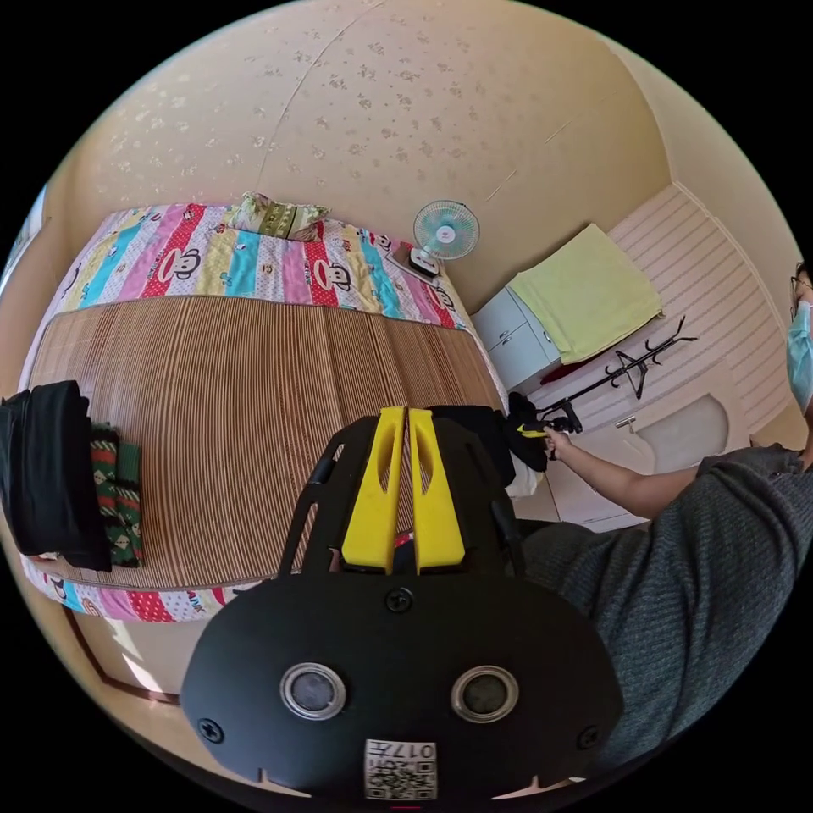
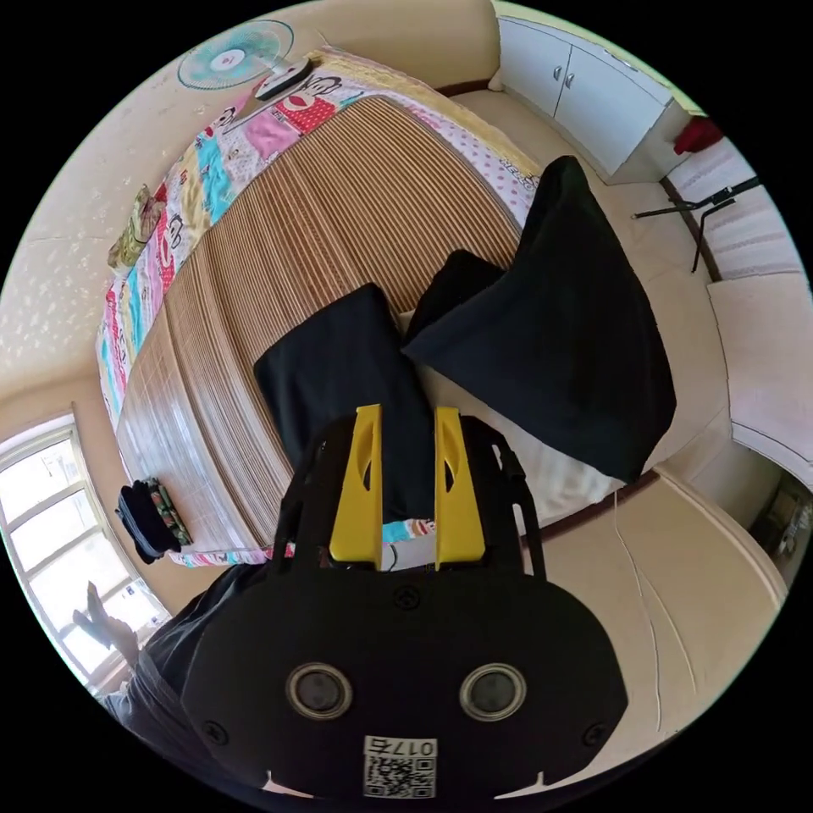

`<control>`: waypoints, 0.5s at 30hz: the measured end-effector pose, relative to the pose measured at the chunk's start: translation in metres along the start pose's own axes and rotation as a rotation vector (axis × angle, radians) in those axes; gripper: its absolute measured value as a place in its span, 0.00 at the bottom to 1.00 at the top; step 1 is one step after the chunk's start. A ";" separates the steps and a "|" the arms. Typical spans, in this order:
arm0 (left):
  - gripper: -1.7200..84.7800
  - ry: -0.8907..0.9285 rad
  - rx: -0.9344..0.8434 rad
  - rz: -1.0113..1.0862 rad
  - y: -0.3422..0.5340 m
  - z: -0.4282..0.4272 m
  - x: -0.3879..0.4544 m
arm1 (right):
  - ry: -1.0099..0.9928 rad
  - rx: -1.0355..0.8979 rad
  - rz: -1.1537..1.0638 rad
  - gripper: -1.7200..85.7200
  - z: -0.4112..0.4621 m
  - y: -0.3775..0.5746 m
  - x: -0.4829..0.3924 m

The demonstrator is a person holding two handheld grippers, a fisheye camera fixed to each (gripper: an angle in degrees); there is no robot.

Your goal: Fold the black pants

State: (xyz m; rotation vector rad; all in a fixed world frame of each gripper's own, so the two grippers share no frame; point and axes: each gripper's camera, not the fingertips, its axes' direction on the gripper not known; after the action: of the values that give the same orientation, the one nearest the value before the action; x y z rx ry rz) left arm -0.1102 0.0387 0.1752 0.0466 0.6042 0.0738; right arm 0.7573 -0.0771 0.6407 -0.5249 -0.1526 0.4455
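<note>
Right gripper view: black pants (image 2: 542,339) beyond right gripper (image 2: 406,423).

Black pants (image 2: 550,330), striped brown mat (image 2: 339,195)

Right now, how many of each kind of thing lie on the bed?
Black pants: 1
Folded clothes stack: 1
Pillow: 1
Fan: 1
Total: 4

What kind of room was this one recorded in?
Most likely a bedroom: a bed with a slatted mat and a cartoon-print sheet, a pillow at its far end, and white cabinets along the wall.
</note>
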 end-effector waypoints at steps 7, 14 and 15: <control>0.01 0.062 0.042 0.038 -0.023 0.008 0.008 | 0.286 -0.217 -0.318 0.15 0.025 -0.080 -0.038; 0.01 0.148 0.052 -0.066 -0.032 0.014 -0.022 | 0.685 -0.508 -0.541 0.15 0.095 -0.076 -0.042; 0.01 0.157 0.058 -0.080 -0.033 0.014 -0.027 | 0.752 -0.515 -0.584 0.13 0.099 -0.069 -0.040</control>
State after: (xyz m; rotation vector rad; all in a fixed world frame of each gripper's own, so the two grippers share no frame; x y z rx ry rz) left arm -0.1229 0.0035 0.1996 0.0728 0.7647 -0.0182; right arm 0.7218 -0.1035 0.7599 -1.0775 0.3123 -0.3909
